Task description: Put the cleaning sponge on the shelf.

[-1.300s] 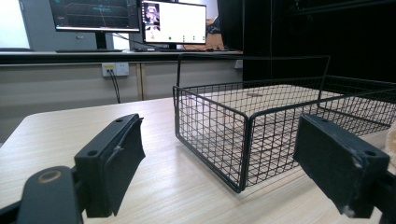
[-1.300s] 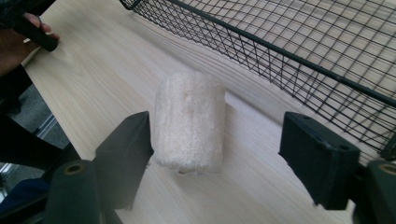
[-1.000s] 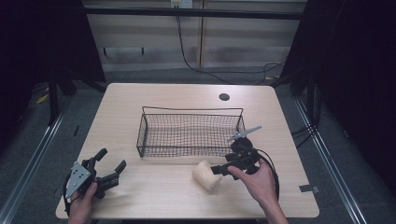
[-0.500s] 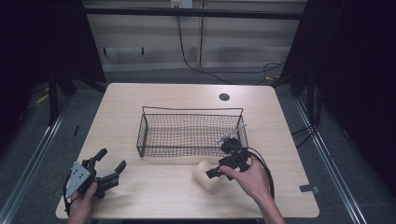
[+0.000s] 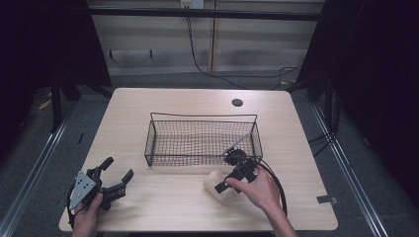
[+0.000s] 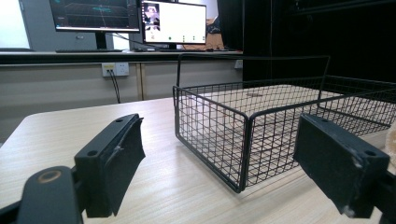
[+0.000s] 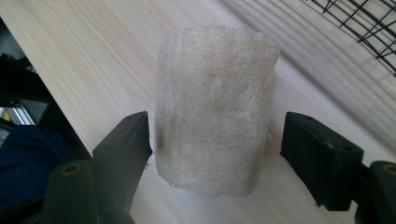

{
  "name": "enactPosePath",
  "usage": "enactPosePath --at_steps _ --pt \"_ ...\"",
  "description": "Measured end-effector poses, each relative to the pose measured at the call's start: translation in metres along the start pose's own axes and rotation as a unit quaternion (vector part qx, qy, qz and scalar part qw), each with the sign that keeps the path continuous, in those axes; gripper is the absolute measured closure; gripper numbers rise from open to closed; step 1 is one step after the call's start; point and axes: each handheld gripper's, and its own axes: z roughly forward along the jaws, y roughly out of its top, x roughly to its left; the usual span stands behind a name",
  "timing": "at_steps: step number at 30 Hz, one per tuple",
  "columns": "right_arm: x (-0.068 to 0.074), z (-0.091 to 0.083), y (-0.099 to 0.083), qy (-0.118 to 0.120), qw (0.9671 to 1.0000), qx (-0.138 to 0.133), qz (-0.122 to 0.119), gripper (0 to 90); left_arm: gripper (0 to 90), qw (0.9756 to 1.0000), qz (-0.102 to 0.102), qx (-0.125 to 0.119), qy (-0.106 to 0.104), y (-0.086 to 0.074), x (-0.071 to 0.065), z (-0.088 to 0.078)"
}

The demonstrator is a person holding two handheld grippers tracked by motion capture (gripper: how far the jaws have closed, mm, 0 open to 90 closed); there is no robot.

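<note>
Lowered right claw [image 7: 215, 154] now straddles loofah [image 7: 215, 107] — jaws spread, not gripping.

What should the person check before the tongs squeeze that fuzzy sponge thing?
1. Right tongs open wide enough: ok, a jaw sits on each side of the loofah sponge.
2. Sponge centred between the jaws: not ok, it sits nearer one jaw, with a wider gap at the other.
3. Sponge free to lift: ok, it lies on the table, outside the wire basket.
4. Basket ready to take it: ok, nothing visible inside.
5. Left tongs out of the way: ok, open and off near the table's left corner.
6. Cable free of snags: cannot tell.
</note>
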Motion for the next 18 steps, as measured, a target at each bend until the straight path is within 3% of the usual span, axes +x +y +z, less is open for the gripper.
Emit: enactPosePath --at_steps 18 --pt "0.004 0.016 0.009 -0.016 0.9971 0.074 -0.002 28.4 15.7 1.0000 0.002 0.001 0.000 0.000 0.000 0.000"
